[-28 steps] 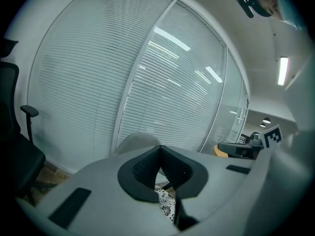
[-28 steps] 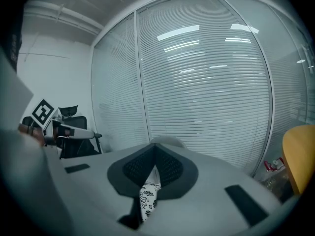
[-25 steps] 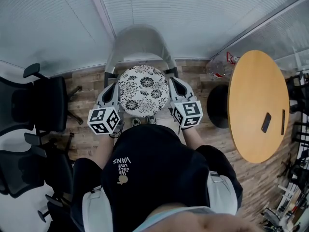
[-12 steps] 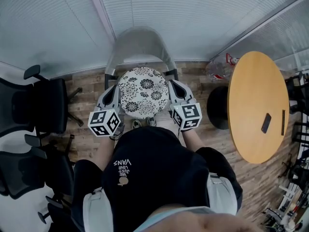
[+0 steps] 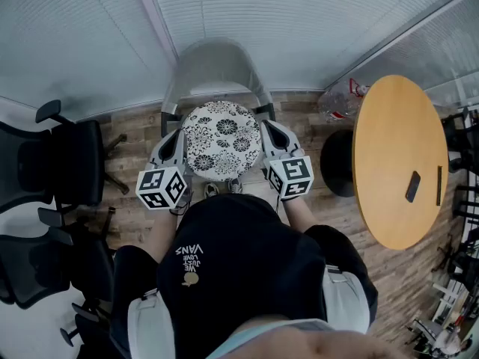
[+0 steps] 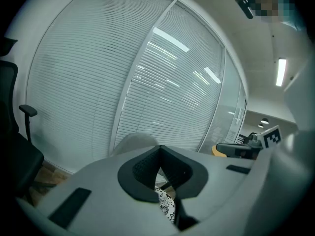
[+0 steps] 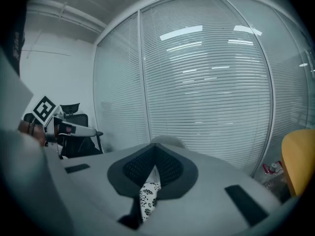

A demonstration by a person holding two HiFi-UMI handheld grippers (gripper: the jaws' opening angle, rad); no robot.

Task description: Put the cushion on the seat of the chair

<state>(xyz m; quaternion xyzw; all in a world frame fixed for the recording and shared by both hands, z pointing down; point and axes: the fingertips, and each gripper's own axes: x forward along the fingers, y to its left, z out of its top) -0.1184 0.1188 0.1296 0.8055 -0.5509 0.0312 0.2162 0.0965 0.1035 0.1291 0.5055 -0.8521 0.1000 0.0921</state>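
Note:
A round white cushion with black flower print point(image 5: 222, 140) lies over the seat of a grey chair, whose curved back point(image 5: 215, 58) rises behind it. Whether the cushion rests on the seat I cannot tell. My left gripper point(image 5: 179, 139) is shut on the cushion's left edge and my right gripper point(image 5: 265, 134) on its right edge. In the left gripper view the gripper point(image 6: 160, 154) has its jaws together, with patterned fabric point(image 6: 167, 205) showing just under them. The right gripper view shows the same: the gripper point(image 7: 155, 156) is shut, with the cushion point(image 7: 146, 198) below.
A round wooden table point(image 5: 397, 163) with a small dark flat object point(image 5: 412, 188) stands to the right, with a black round base point(image 5: 337, 163) beside it. Black office chairs point(image 5: 60, 163) crowd the left. A glass wall with blinds point(image 5: 299, 21) runs behind the grey chair.

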